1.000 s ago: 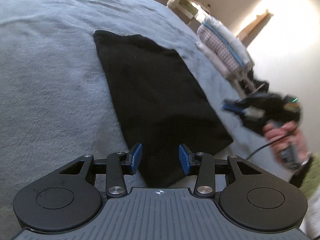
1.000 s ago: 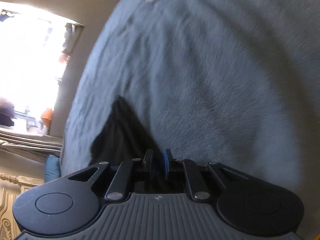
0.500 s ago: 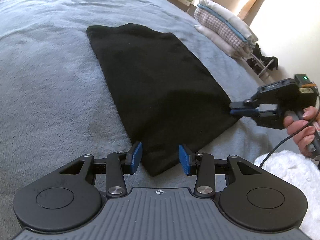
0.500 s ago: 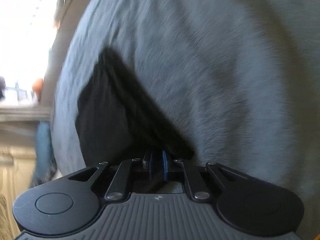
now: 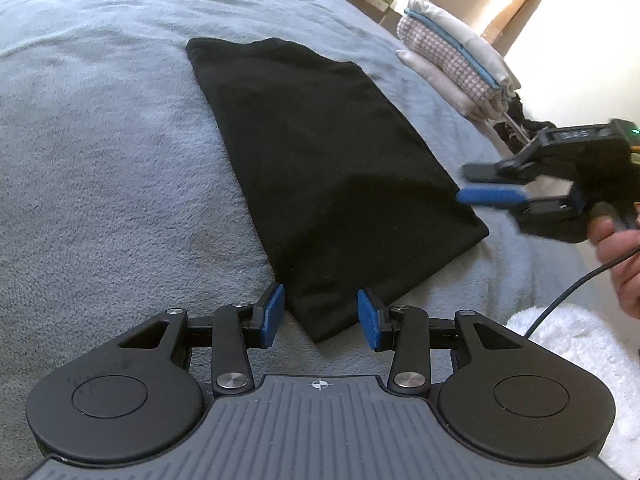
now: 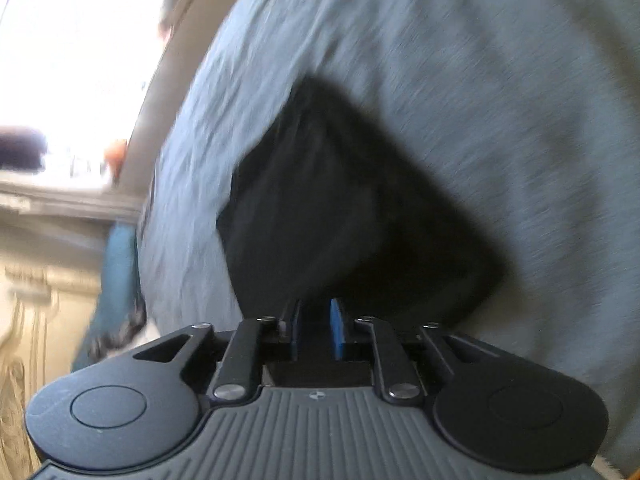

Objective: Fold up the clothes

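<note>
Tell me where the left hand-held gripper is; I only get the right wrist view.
Observer: The left hand-held gripper straddles the near corner of the black garment, jaws open, pads off the cloth.
Operator: Report what lies beyond the garment.
Observer: A stack of folded clothes, off to the far right.
Operator: Check my right one from outside.
Observer: The right hand-held gripper hovers by the garment's right corner, jaws opening, nothing between them.

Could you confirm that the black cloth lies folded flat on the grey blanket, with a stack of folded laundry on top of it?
Not quite: the stack sits beyond the cloth, apart from it, at the blanket's far edge, as the left wrist view shows. The rest holds.
</note>
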A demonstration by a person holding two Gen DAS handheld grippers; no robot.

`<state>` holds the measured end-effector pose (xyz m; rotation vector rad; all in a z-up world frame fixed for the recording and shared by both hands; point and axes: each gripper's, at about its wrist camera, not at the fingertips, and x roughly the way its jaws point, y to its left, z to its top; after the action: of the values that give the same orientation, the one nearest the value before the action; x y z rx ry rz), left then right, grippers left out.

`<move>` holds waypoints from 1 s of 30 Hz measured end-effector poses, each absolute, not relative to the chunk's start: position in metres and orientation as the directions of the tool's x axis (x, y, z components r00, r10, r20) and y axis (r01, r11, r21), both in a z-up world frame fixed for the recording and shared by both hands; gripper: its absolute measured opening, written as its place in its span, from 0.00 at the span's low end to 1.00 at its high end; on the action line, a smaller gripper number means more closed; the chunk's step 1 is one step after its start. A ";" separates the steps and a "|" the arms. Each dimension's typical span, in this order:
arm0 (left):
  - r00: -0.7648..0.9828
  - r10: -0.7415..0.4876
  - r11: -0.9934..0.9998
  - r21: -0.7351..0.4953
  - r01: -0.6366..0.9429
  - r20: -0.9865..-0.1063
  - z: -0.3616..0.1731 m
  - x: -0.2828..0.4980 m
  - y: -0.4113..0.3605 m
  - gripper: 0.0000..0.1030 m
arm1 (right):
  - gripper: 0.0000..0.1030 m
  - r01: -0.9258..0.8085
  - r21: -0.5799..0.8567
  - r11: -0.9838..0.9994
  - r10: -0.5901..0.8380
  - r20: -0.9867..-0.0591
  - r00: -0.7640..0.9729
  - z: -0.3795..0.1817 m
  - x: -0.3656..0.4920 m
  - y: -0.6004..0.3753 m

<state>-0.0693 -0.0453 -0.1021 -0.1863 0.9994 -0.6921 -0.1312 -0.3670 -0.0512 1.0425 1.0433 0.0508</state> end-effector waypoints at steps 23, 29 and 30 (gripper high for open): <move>0.330 -0.614 0.771 -0.455 0.445 -0.717 -0.097 -0.077 -0.034 0.40 | 0.28 0.344 0.596 0.725 0.485 -0.798 0.359 -0.032 -0.114 -0.327; 0.333 -0.609 0.776 -0.453 0.440 -0.720 -0.094 -0.079 -0.025 0.40 | 0.18 0.408 0.601 0.687 0.527 -0.799 0.289 -0.071 -0.102 -0.316; 0.334 -0.611 0.775 -0.455 0.438 -0.718 -0.093 -0.079 -0.023 0.40 | 0.17 0.418 0.594 0.687 0.522 -0.804 0.283 -0.071 -0.102 -0.317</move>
<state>-0.0791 -0.0230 -0.0927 -0.1928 1.0216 -0.6896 -0.1016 -0.3173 -0.0713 0.8774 1.3322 0.0833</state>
